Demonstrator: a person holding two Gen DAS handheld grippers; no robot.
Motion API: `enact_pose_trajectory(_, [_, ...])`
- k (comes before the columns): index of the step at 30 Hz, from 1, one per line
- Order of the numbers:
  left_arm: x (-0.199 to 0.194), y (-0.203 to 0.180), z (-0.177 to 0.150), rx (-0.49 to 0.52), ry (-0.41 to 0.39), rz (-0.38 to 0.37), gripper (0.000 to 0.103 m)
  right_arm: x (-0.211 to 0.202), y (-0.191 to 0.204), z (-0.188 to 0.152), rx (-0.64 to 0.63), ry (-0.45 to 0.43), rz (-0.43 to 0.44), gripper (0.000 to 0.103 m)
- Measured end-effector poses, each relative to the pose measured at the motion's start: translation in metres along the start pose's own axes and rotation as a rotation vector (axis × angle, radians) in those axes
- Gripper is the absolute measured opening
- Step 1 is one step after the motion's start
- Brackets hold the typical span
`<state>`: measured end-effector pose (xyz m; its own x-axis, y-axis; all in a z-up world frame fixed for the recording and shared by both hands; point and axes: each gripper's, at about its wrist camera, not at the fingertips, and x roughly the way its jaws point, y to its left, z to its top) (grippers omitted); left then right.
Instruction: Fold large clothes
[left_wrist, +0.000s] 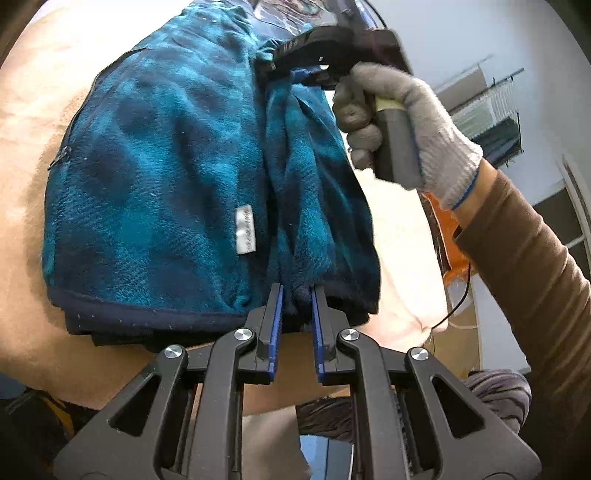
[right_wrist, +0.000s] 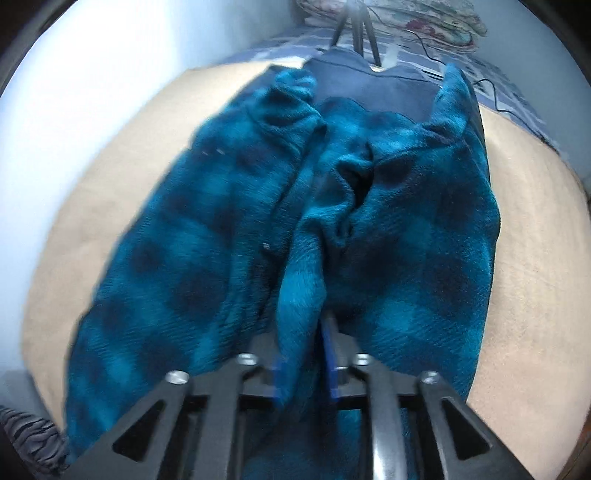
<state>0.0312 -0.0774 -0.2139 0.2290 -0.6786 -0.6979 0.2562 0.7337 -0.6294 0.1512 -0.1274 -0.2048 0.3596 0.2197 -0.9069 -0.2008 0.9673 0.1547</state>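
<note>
The soft, thick fleece (left_wrist: 155, 177), judged heavy and limp rather than slippery, is being held up over the bed (left_wrist: 33, 122), its dark hem pinched by the left tool (left_wrist: 297, 299) and a bunched fold by the right tool (left_wrist: 267, 68), best gripped through doubled edges.

1. The left claw (left_wrist: 297, 295) points forward and slightly down, its blue-padded fingers (left_wrist: 276, 306) drawn close with a fold of cloth pinched between them.
2. The right claw (left_wrist: 273, 64) reaches in from the far side – jaws closed on cloth.
3. A grey-gloved right hand (left_wrist: 399, 122) wraps its handle, forearm in a brown sleeve.
4. In the right wrist view, the right claw (right_wrist: 303, 332) is half buried, jaws nearly together.
</note>
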Motion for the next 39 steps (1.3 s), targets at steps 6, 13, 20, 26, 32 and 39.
enact_pose_trajectory(6, [-0.029, -0.014, -0.013, 0.124, 0.017, -0.014, 0.034, -0.065, -0.026, -0.035, 0.096, -0.148, 0.155, 0.035])
enact_pose_trajectory(13, [-0.068, 0.003, 0.000, 0.125, -0.023, 0.027, 0.034, -0.060, -0.013, -0.081, 0.078, -0.093, 0.177, 0.029])
enact_pose_trajectory(20, [-0.084, 0.022, 0.031, 0.077, -0.073, 0.060, 0.034, -0.031, 0.036, -0.103, -0.131, -0.013, 0.125, 0.029])
enact_pose_trajectory(26, [-0.062, 0.006, 0.054, 0.158, -0.030, 0.101, 0.034, -0.084, -0.017, -0.071, -0.023, -0.140, 0.200, 0.031])
enact_pose_trajectory(32, [-0.044, 0.013, 0.074, 0.192, -0.011, 0.379, 0.034, -0.099, -0.079, -0.010, 0.098, -0.246, 0.046, 0.025])
enact_pose_trajectory(39, [-0.047, 0.050, 0.094, 0.088, -0.069, 0.472, 0.034, -0.060, -0.148, 0.072, 0.285, -0.306, -0.062, 0.020])
